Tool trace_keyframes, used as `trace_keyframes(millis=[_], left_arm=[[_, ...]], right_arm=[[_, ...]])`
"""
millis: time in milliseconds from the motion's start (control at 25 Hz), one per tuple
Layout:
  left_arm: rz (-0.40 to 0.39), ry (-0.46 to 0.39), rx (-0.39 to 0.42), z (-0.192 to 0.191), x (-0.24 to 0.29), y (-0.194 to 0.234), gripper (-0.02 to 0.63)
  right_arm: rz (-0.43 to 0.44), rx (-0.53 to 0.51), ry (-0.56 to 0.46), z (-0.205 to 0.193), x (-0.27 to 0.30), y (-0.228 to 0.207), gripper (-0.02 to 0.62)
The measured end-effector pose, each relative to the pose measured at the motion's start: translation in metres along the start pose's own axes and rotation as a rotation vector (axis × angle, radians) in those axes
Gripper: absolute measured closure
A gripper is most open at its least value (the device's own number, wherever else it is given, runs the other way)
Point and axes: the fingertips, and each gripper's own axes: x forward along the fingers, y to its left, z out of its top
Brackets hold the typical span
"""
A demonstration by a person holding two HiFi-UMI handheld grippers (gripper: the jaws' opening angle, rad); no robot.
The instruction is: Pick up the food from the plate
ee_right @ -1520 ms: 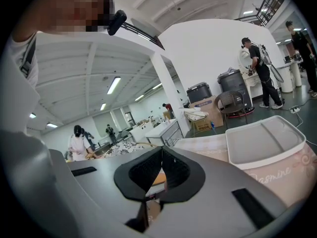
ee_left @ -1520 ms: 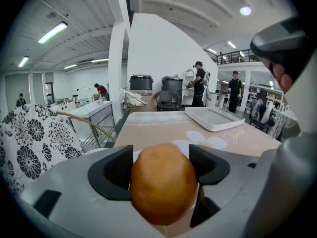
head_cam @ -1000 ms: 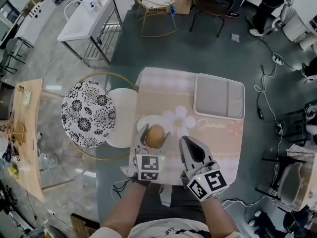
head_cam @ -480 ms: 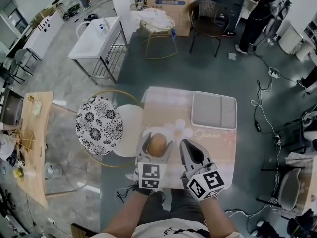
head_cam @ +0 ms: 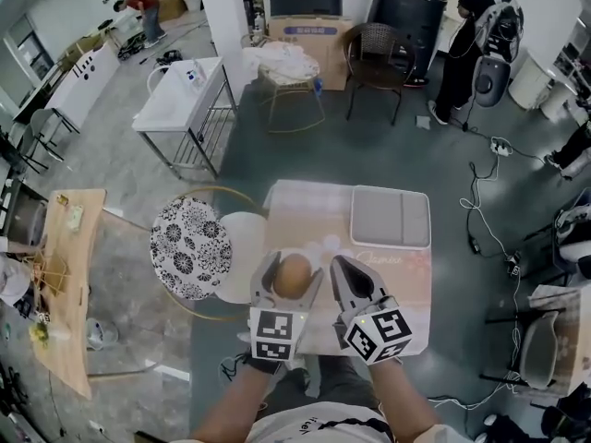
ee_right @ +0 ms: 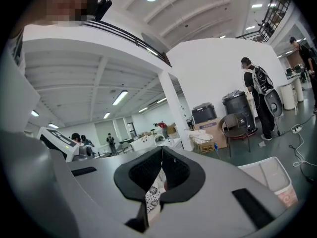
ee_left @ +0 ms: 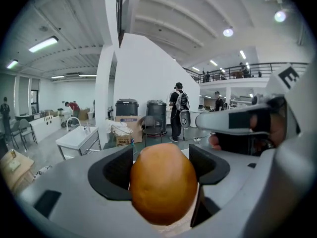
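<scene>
The left hand-held gripper (head_cam: 292,268) is clamped on the round orange-brown food (ee_left: 163,182), above the near left of the table (head_cam: 305,201), so the pick-up looks made. The right hand-held gripper (ee_right: 161,152) hangs beside it, jaws together, empty. A grey tray (head_cam: 391,217) lies far right; around stands a busy workshop hall.

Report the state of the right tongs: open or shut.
Shut. In the right gripper view the right tongs have both tips touching, with nothing held between them.
</scene>
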Motion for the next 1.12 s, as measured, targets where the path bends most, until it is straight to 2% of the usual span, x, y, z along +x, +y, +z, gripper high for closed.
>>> trace_keyframes(millis=[680,1120], left_arm=[[-0.066,-0.087,0.064,0.076,-0.033,-0.006,0.249],[-0.082,-0.114,0.086,0.098,-0.046,-0.009,0.249]], right_arm=[[-0.025,-0.108,-0.049,0.050,0.002,0.015,0.580],[-0.047,-0.165,-0.066,0.070,-0.005,0.021,0.581]])
